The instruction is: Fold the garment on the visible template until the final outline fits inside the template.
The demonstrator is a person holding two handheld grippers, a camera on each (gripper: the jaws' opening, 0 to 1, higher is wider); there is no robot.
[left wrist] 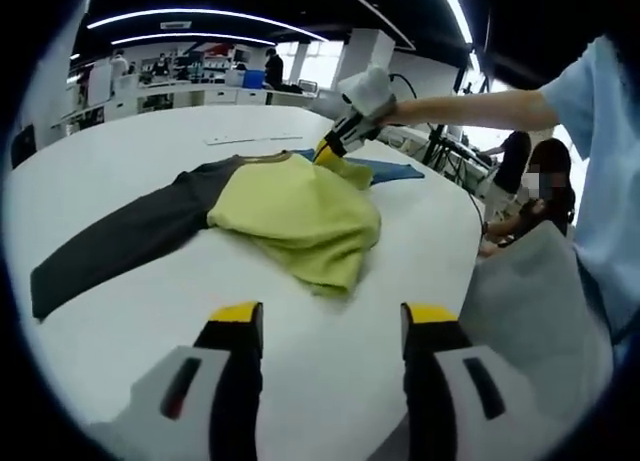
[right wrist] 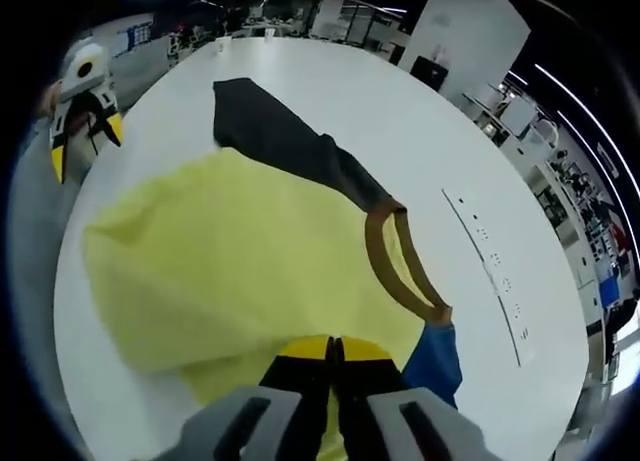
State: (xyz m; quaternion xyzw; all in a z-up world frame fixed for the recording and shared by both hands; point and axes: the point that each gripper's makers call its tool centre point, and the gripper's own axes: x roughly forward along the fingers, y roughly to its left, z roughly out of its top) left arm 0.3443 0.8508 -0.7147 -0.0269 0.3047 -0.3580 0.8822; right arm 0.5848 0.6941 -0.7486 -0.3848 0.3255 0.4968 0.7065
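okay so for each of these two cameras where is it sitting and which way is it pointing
Left gripper view: rides on the left gripper, held open above the near edge of the white table, facing the shirt; the person's arm holds the right gripper.
Right gripper view: rides on the right gripper, shut on the shirt, looking down across it; the left gripper is at the upper left.
Shared: shirt, table, each other's gripper.

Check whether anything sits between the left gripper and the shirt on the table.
Nothing visible does. The left gripper hangs open over bare white table, with the yellow garment straight ahead. The right gripper is shut on the garment's far edge, out of that path.
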